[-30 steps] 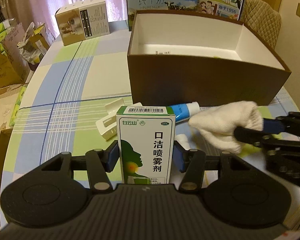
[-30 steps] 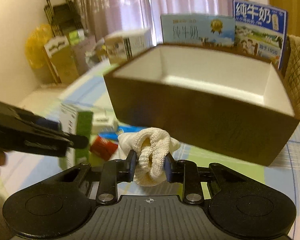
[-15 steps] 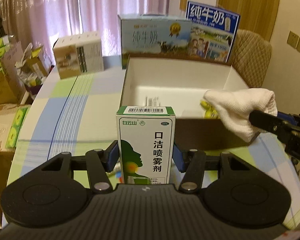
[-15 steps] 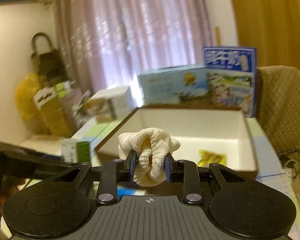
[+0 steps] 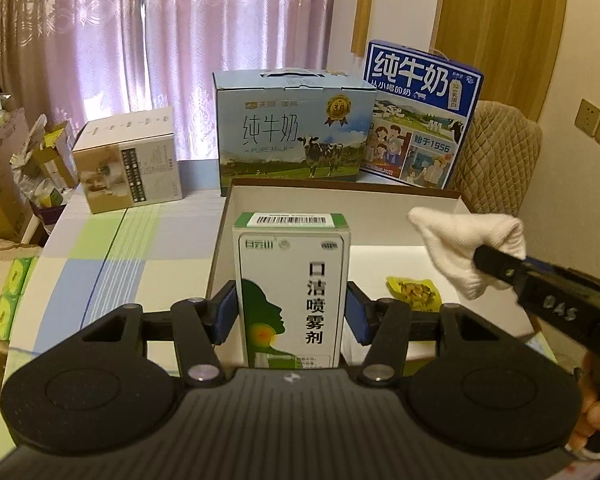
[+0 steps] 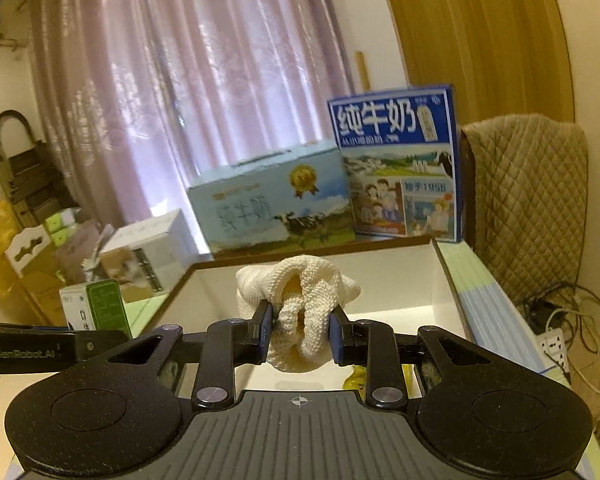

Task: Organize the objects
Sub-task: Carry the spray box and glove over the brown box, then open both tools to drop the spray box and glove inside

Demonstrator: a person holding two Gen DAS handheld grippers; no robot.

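Observation:
My left gripper (image 5: pixel 292 314) is shut on a white-and-green spray box (image 5: pixel 292 288), held upright above the near left corner of the open brown box (image 5: pixel 340 194). The same spray box (image 6: pixel 96 306) shows at the left of the right wrist view. My right gripper (image 6: pixel 300 336) is shut on a bunched white knitted cloth (image 6: pixel 300 300) and hangs over the brown box (image 6: pixel 400 272). From the left wrist view that cloth (image 5: pixel 468 240) hovers over the box's right half. A yellow packet (image 5: pixel 414 290) lies on the white box floor.
Two milk cartons (image 5: pixel 292 132) (image 5: pixel 420 120) stand behind the brown box, and a beige carton (image 5: pixel 128 160) stands at the back left on the checked tablecloth (image 5: pixel 100 260). A quilted chair (image 6: pixel 532 200) and a power strip with cables (image 6: pixel 556 344) are on the right.
Both grippers have risen from the table in front of the brown box and moved forward over its opening, each still holding its object. The box interior and yellow packet came into view.

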